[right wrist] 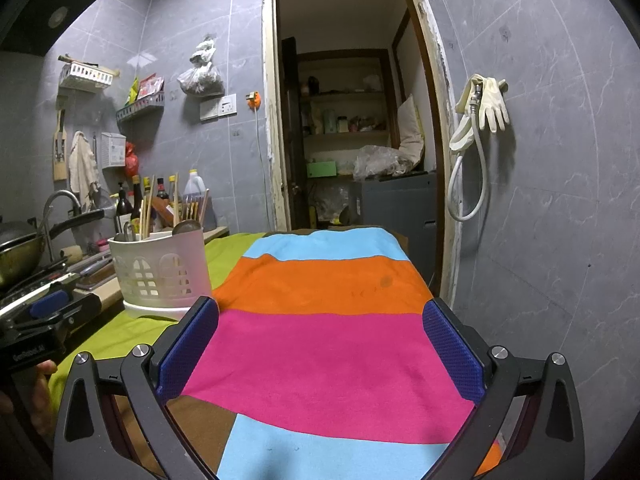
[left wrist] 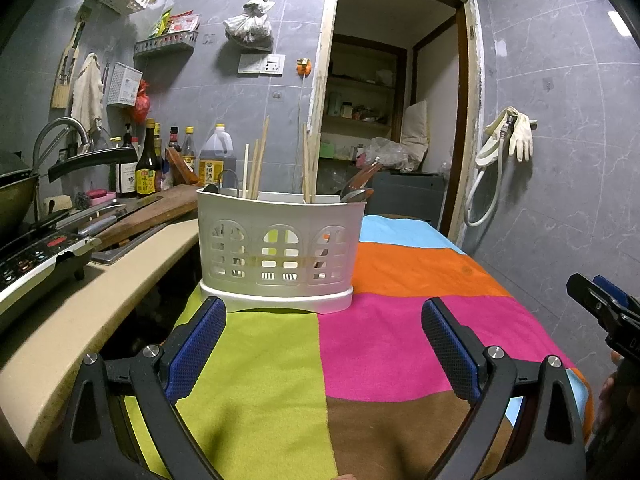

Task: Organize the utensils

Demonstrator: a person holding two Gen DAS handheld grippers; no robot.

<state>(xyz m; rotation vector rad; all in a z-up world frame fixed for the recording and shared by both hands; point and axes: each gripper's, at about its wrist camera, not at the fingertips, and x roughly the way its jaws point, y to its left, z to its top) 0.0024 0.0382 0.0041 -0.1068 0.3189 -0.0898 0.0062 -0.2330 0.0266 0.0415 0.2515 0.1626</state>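
Left tongs [left wrist: 322,326] wide open, holding nothing, squared up on the white utensil caddy [left wrist: 278,246] just ahead. Right tongs [right wrist: 320,326] also spread wide and empty, over the bare patchwork cloth [right wrist: 320,352] covering the surface. Caddy sits at the cloth's left edge by the counter; chopsticks [left wrist: 258,162] and spoons [left wrist: 354,194] stand upright in its compartments. No loose utensils on the cloth, so sorting looks done or nearly so.

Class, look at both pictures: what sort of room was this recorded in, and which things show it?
Most likely a small home kitchen: a wok by a tap, sauce bottles along the tiled wall, and a white utensil holder with chopsticks.
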